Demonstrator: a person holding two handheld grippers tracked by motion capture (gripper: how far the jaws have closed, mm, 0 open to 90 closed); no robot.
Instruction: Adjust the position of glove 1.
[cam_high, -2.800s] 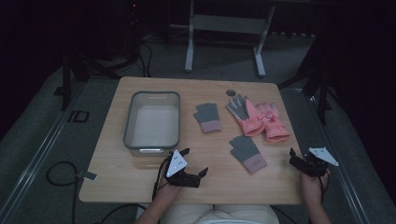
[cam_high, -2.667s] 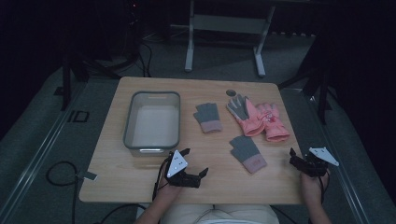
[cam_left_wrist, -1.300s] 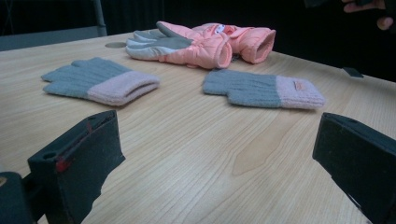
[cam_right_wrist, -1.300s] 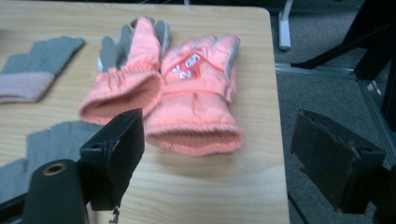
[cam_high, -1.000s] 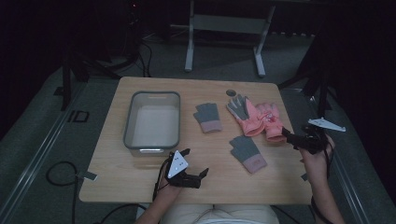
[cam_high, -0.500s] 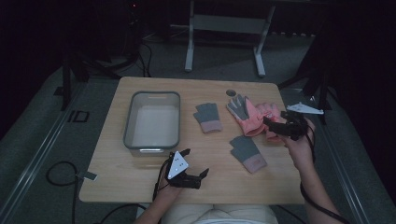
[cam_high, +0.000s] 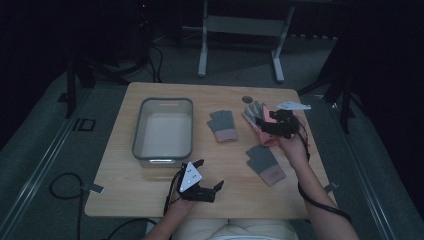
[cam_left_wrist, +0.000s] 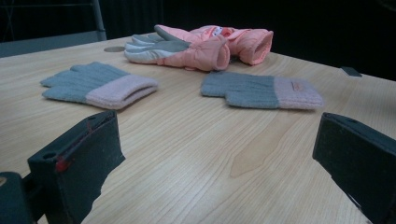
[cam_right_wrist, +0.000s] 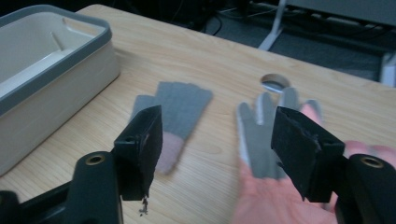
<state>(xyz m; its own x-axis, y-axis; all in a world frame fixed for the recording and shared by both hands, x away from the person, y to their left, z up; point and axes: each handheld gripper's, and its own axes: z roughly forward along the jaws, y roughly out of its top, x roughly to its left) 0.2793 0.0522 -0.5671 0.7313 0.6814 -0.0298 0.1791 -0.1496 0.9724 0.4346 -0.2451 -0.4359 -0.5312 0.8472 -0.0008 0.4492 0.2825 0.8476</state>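
So the right gripper (cam_high: 265, 122) just swung in from the table's right edge and now hangs over the pink ski gloves (cam_high: 264, 125), jaws spread wide, nothing in them. Looks to me like a grab is coming, probably headed for the grey bin (cam_high: 163, 131) at the left. The left gripper (cam_high: 206, 181) hasn't budged from the near edge, jaws apart and empty too. Two grey knit gloves, one (cam_high: 223, 125) mid-table, the other (cam_high: 265, 164) nearer, lie flat on the pale wood table (cam_high: 120, 190). Room's dark, cables on the floor.

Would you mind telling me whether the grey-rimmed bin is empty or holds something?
Empty: the bin shows a bare pale floor in the high view.
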